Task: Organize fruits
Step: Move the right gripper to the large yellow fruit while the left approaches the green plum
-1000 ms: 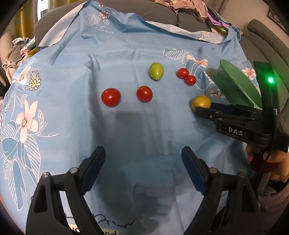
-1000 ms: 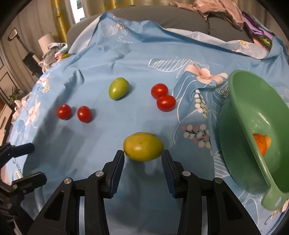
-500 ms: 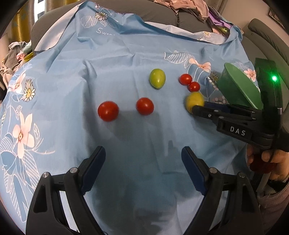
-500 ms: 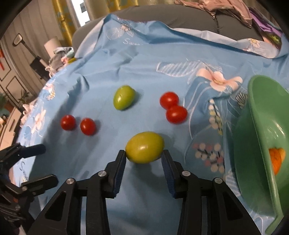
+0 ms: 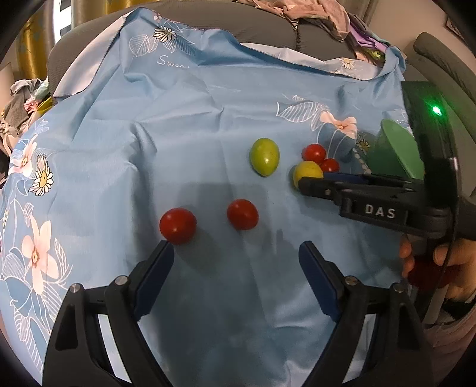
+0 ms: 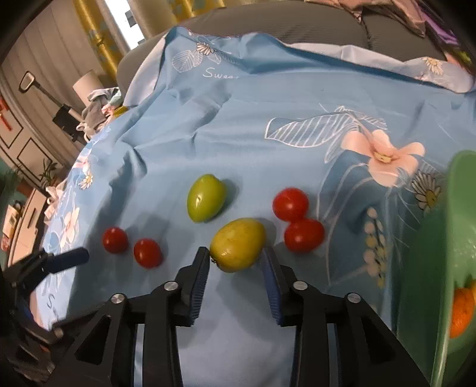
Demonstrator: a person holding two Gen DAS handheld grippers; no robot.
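A yellow-green fruit (image 6: 237, 248) sits between the tips of my right gripper (image 6: 236, 262), whose blue pads touch its sides; it also shows in the left wrist view (image 5: 307, 173). A green fruit (image 6: 206, 201) lies just beyond it, also in the left wrist view (image 5: 264, 156). Two red tomatoes (image 6: 297, 218) lie to the right and two more (image 6: 131, 248) to the left on the blue floral cloth (image 6: 267, 119). My left gripper (image 5: 235, 262) is open and empty, near the two left tomatoes (image 5: 208, 218). A green bowl (image 6: 446, 268) at right holds an orange fruit (image 6: 462, 309).
The bowl (image 5: 395, 151) stands behind the right gripper body (image 5: 380, 205) in the left wrist view. Crumpled clothes (image 5: 321, 15) lie on the grey sofa back beyond the cloth. A pile of fabric (image 5: 20, 98) sits at the left edge.
The right gripper has carried the yellow-green fruit forward and left, close to the pair of red tomatoes and the green fruit. The left gripper has moved nearer the two left tomatoes.
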